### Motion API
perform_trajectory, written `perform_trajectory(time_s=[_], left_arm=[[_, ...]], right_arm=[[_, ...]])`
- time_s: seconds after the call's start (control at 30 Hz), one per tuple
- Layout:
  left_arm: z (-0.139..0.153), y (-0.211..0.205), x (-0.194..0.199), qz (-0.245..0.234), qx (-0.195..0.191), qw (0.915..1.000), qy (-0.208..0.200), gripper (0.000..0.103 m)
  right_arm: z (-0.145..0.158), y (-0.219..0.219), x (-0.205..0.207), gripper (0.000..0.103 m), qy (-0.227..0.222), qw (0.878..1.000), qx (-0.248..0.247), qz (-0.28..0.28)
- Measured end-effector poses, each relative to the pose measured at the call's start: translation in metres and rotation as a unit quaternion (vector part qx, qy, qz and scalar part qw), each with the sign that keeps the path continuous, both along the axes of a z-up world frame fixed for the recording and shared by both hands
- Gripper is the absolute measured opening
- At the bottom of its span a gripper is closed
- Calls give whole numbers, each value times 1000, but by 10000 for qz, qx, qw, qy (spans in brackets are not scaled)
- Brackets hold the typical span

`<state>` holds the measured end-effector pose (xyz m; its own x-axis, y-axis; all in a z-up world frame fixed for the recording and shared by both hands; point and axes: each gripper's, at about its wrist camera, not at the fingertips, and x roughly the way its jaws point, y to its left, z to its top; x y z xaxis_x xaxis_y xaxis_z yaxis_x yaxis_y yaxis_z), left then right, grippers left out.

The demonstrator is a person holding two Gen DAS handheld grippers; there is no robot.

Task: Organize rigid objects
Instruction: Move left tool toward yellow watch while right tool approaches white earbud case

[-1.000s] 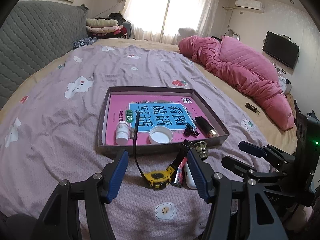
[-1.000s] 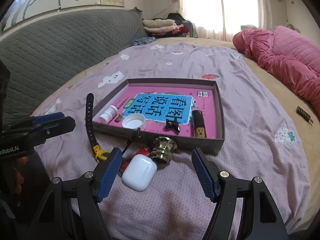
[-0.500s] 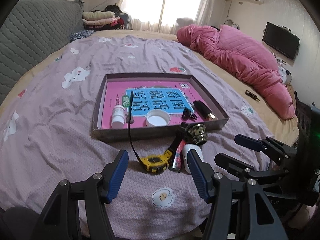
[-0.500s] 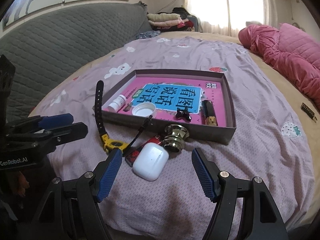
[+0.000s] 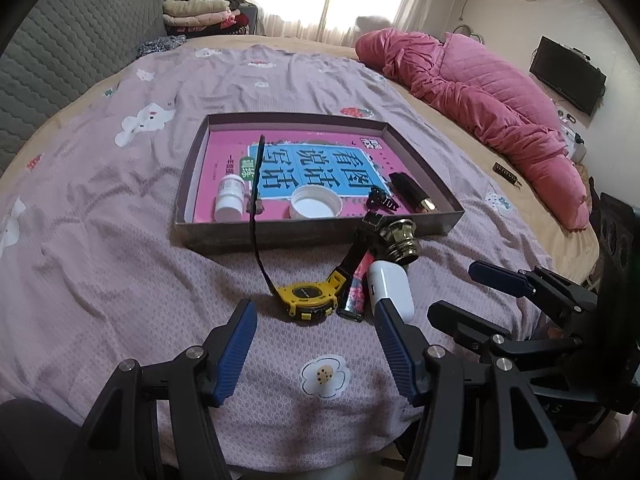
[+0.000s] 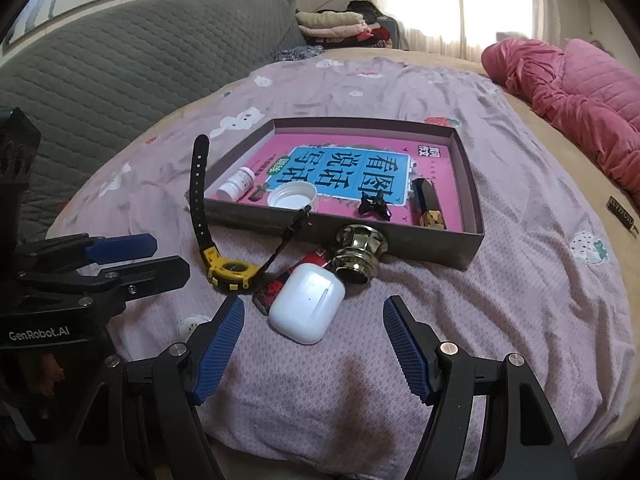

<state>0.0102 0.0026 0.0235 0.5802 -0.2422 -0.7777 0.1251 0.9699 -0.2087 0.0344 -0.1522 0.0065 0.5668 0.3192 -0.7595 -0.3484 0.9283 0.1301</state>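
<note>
A shallow brown box (image 5: pixel 320 235) (image 6: pixel 476 196) with a pink and blue book on its floor lies on the bed. Inside are a white bottle (image 5: pixel 229 196), a white lid (image 5: pixel 315 202), a black clip (image 5: pixel 380 197) and a black tube (image 5: pixel 412 192). In front of the box lie a yellow watch (image 5: pixel 310 295) (image 6: pixel 232 271), a red and black stick (image 5: pixel 357 286), a white earbud case (image 6: pixel 307 307) (image 5: pixel 390 286) and a brass knob (image 6: pixel 360 254) (image 5: pixel 400 240). My left gripper (image 5: pixel 314 322) is open just short of the watch. My right gripper (image 6: pixel 314 312) is open near the earbud case.
A pink quilt (image 5: pixel 480 92) is heaped at the right of the bed. A small dark bar (image 5: pixel 506 169) lies on the tan sheet beside it. A grey quilted headboard (image 6: pixel 120 64) runs along the left, with folded clothes (image 5: pixel 200 12) behind it. A television (image 5: pixel 566 76) hangs on the right wall.
Both views have tilted downwards, so the box and loose items sit higher in frame. The left gripper has sunk a little towards the bed. Both grippers' jaws stand as wide as before.
</note>
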Motion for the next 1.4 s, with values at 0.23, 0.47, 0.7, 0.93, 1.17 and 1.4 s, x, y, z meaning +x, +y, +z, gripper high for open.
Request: perform_trajectory(time_s=[0.23,0.47,0.7,0.93,1.17,1.4], left_arm=[[-18,6,7,80,-225,9992,322,61],[-26,4,12,67,-257,9987,445,61],[-32,-5,19,43,-208,9985,503,61],[-39,-17,31,-5,-79,9985,549,61],[-47,-21,41,71,-4,9979,650,62],[-54,-22,52,148,101,9975,690,62]], right_arm=[[-8,3,2,73,119,9999,-49,19],[-19,5,6,73,301,9994,-139,23],[-28,9,12,73,439,9990,-102,-57],[-43,11,24,73,670,9975,23,-235],[-51,19,27,73,670,9974,-145,-224],[-53,22,29,73,652,9975,-142,-219]])
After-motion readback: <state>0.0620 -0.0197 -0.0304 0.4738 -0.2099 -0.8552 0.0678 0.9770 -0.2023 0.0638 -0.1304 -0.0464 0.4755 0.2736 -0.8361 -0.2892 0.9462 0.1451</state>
